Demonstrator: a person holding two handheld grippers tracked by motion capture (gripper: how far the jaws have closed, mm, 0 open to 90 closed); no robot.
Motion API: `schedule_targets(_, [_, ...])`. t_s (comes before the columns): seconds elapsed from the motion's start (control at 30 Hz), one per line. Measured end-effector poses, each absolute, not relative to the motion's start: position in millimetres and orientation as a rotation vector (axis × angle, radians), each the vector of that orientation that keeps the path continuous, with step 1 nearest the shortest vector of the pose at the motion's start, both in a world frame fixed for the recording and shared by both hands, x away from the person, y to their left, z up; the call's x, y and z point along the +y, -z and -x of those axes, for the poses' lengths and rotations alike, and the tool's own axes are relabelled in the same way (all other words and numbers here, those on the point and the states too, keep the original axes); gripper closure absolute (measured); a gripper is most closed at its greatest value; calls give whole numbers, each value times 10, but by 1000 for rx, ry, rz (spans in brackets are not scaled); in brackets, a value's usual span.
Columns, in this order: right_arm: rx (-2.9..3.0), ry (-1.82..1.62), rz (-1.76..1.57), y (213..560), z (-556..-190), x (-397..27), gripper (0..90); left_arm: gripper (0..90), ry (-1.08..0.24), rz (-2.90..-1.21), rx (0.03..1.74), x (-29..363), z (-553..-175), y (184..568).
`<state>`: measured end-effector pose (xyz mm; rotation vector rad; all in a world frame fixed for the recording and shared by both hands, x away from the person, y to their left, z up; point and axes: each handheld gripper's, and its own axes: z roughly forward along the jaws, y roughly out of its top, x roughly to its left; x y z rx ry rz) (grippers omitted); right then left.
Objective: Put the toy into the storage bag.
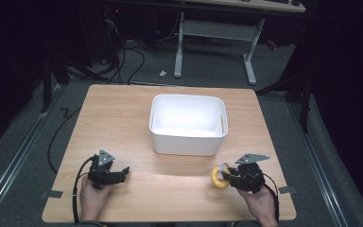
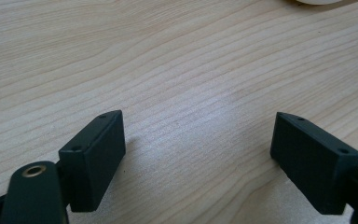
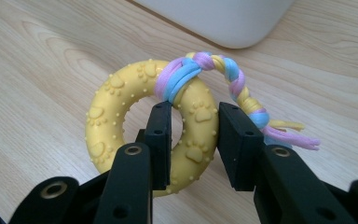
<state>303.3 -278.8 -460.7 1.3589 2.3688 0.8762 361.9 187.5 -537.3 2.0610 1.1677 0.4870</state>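
- From the high view, we see the surface (image 1: 170, 189) carrying a white bin (image 1: 188, 124) at its middle; our right tongs (image 1: 228, 176) hold a yellow ring (image 1: 217, 178) near the front right, just short of the bin. Our left tongs (image 1: 123, 173) rest at the front left, well apart from both.
- In the left gripper view, our left tongs (image 2: 198, 154) stand wide, with bare wood between the jaws and nothing held.
- In the right gripper view, our right tongs (image 3: 195, 140) are closed on one side of the ring (image 3: 121, 116), one jaw through its hole. A braided rope (image 3: 214, 74) in pink, blue and yellow is knotted to it, and the bin (image 3: 223, 18) lies just beyond.
- We judge the grip narrow: the ring could pivot or slip in a lift, and the rope tail could catch the bin rim.
- We read no writing or brand; the ring bears only paw prints and bumps.
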Motion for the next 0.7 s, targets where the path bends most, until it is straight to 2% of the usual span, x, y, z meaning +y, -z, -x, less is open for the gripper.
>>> schedule_targets(0.7, [2250, -884, -1455, 4414, -2988, -3175, 669, 182, -487, -2060, 1168, 1874, -3619, 5373])
